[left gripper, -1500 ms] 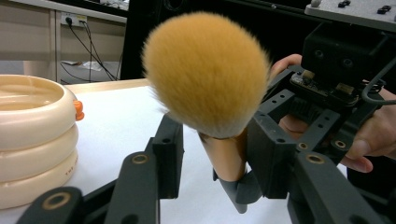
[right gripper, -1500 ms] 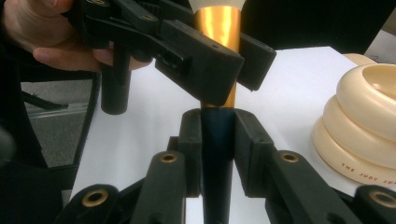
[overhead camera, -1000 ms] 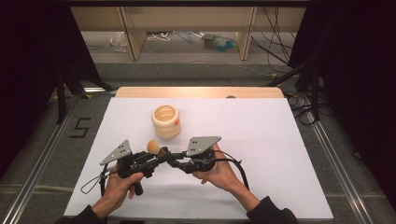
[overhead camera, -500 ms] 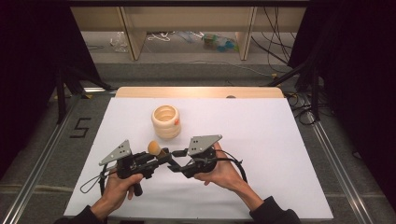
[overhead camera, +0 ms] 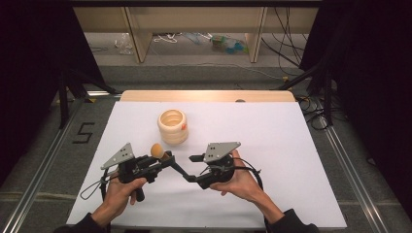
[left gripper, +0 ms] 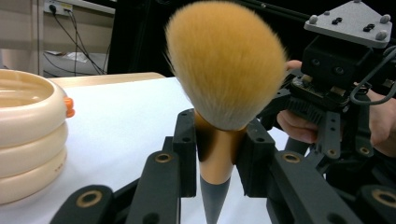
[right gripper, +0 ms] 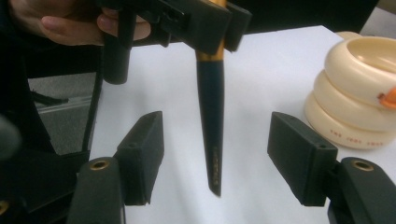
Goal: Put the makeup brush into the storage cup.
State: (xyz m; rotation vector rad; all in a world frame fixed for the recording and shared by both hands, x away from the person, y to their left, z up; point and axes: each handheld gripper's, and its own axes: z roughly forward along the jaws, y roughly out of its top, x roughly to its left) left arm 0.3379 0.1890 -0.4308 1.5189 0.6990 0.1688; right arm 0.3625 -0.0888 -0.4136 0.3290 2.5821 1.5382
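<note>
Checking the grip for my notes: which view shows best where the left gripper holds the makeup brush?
The left gripper view: its jaws close on the gold ferrule of the makeup brush, just under the bristles. The right gripper view shows the dark handle hanging between the open right gripper. The high view shows little beyond the bristle head.

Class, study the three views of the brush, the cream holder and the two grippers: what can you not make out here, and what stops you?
- Print on the brush handle: right gripper view, too small.
- Inside of the cream holder: high view, hidden by its own wall; left gripper view, cut by the left edge.
- Orange mark on the holder: too small to identify.
- Left gripper body: below the frame edge.
</note>
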